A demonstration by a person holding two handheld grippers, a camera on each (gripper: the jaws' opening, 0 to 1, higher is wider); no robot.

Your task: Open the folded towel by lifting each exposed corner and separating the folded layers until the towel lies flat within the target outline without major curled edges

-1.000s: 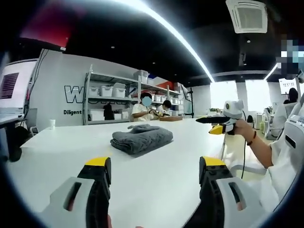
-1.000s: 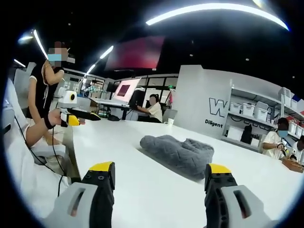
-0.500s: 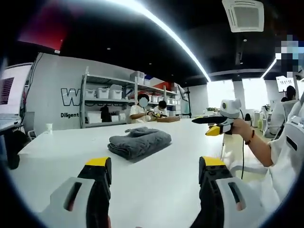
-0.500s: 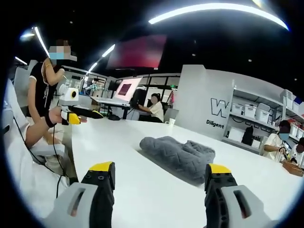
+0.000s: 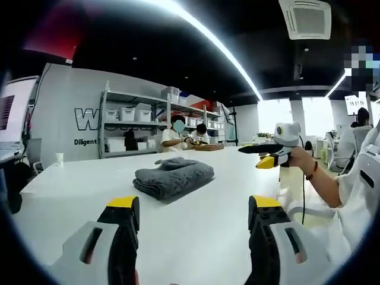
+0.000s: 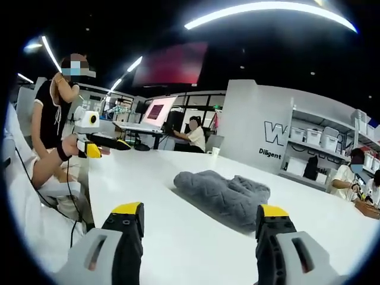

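Both tongs are hanging wide open with nothing between their jaws: the left gripper (image 5: 193,208) and the right gripper (image 6: 200,215) are hovering above the white table (image 5: 225,178), well short of the folded grey towel (image 5: 173,176) lying mid-table. People are sitting behind at shelving (image 5: 127,122). The person's hand (image 5: 297,159) is holding the right gripper level beside the table edge.
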